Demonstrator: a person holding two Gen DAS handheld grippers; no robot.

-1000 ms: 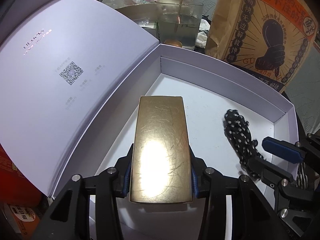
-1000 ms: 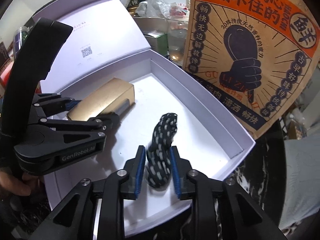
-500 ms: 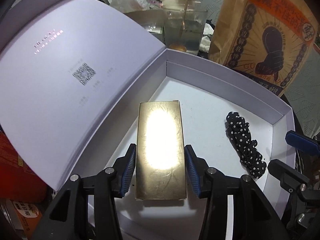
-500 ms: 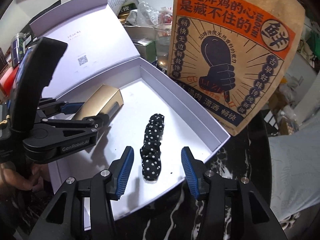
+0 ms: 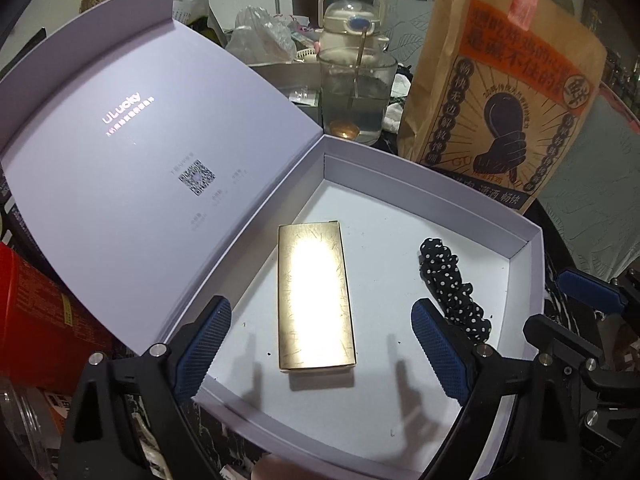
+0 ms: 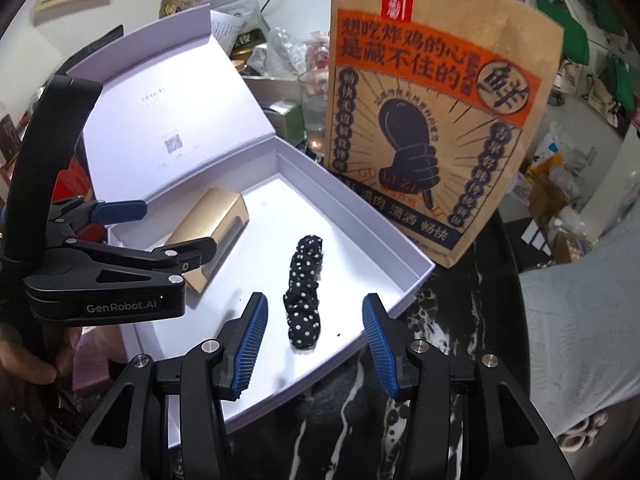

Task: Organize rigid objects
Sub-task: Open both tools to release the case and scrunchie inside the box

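Note:
A gold rectangular box [image 5: 316, 294] lies flat inside the open white gift box [image 5: 424, 196]; it also shows in the right wrist view [image 6: 208, 226]. A black polka-dot scrunchie [image 5: 452, 288] lies to its right, also in the right wrist view [image 6: 305, 292]. My left gripper [image 5: 320, 344] is open and empty, pulled back from the gold box, jaws wide on either side. My right gripper [image 6: 314, 340] is open and empty, just behind the scrunchie. The left gripper also shows in the right wrist view [image 6: 160, 236].
The gift box lid [image 5: 140, 168] stands open to the left. A brown paper bag [image 6: 432, 120] stands behind the box. A glass jug with water [image 5: 356, 96] and clutter sit at the back. A red container [image 5: 36, 320] is at the left. The table is black marble [image 6: 352, 432].
Both grippers opened and let go: the gold box and the scrunchie now lie in the gift box. Both grippers have pulled back and up.

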